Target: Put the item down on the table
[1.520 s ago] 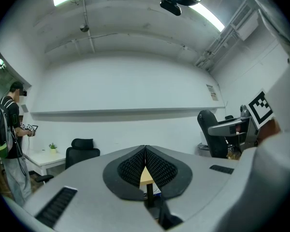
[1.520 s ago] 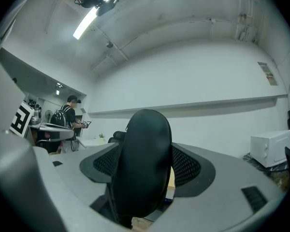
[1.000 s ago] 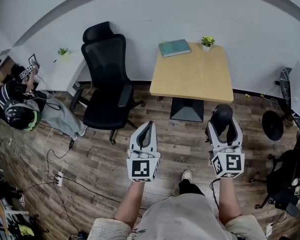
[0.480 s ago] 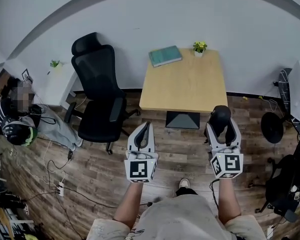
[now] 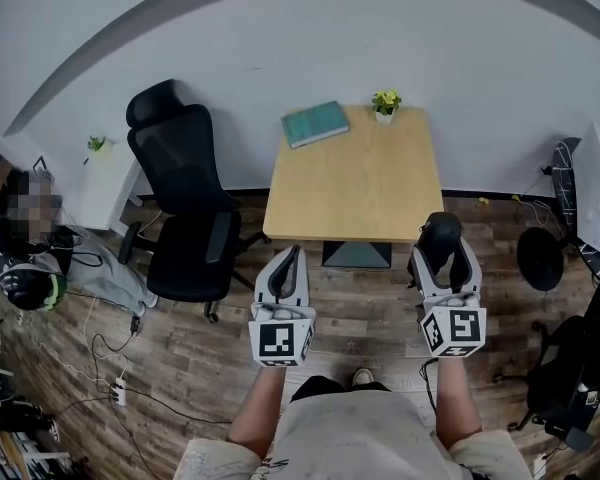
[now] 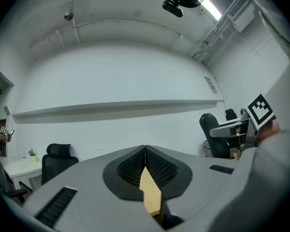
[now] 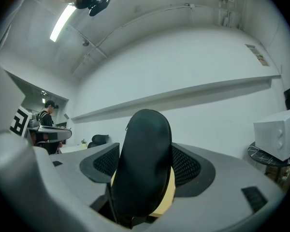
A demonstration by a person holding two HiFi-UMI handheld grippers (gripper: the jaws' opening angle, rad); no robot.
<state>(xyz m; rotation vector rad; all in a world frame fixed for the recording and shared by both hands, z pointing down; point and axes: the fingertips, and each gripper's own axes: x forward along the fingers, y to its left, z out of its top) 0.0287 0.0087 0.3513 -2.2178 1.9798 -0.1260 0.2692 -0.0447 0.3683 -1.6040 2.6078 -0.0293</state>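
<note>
Table [image 5: 355,183] is closer than a second ago, and its near edge is now just ahead of both grippers. The approach is on, placement not yet done. Right gripper [image 5: 446,251] is clamped on a black oval item [image 5: 441,230], likely a mouse, airborne by the table's near right corner. Left gripper [image 5: 296,253] has jaws together, empty.

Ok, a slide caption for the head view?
Facing the table: right gripper shut on a black item, left gripper shut and empty.
</note>
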